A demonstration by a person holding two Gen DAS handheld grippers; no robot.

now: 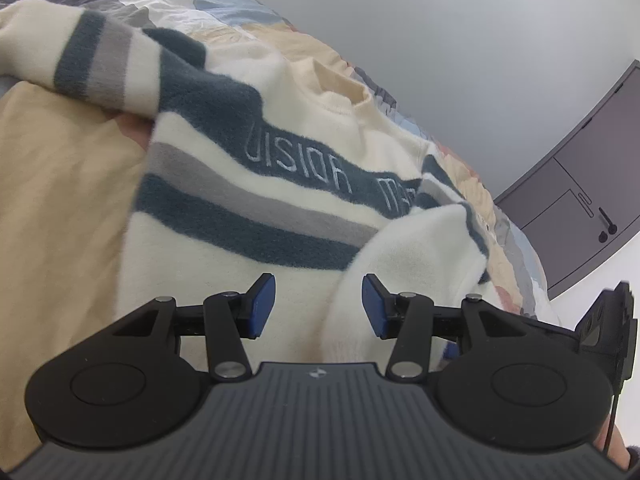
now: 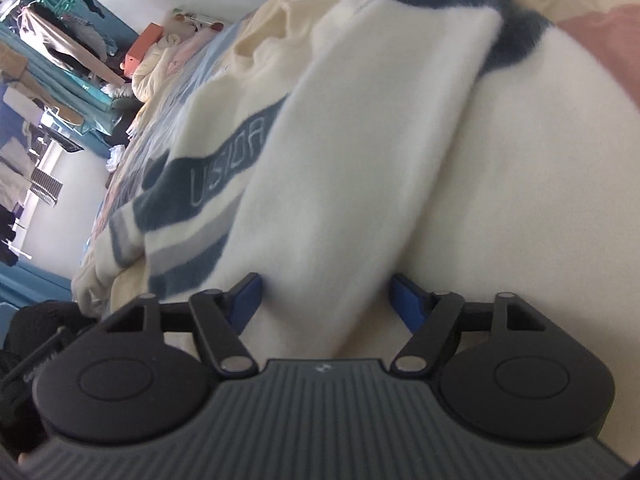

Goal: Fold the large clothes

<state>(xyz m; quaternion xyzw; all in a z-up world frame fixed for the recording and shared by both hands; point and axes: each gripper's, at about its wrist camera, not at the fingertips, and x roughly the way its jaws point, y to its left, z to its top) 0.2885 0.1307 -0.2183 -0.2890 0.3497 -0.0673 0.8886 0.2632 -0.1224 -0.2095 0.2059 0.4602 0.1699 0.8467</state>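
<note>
Cream striped sweater (image 1: 224, 200) on quilt (image 1: 60, 184) — both grippers' fingers spread, sleeve (image 2: 340, 200) between, unpinched.

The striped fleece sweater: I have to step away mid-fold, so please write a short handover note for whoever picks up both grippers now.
Left gripper: open, empty, over the lower body of the cream fleece sweater with teal and grey stripes.
Right gripper: open, its blue pads either side of the folded-in cream sleeve, not pressing on it.
Where things are: sweater lies front up on the patchwork quilt; the other striped sleeve is spread out to the side.
Done: one sleeve laid across the body.
Left: fold in the other sleeve, then fold the body.
</note>
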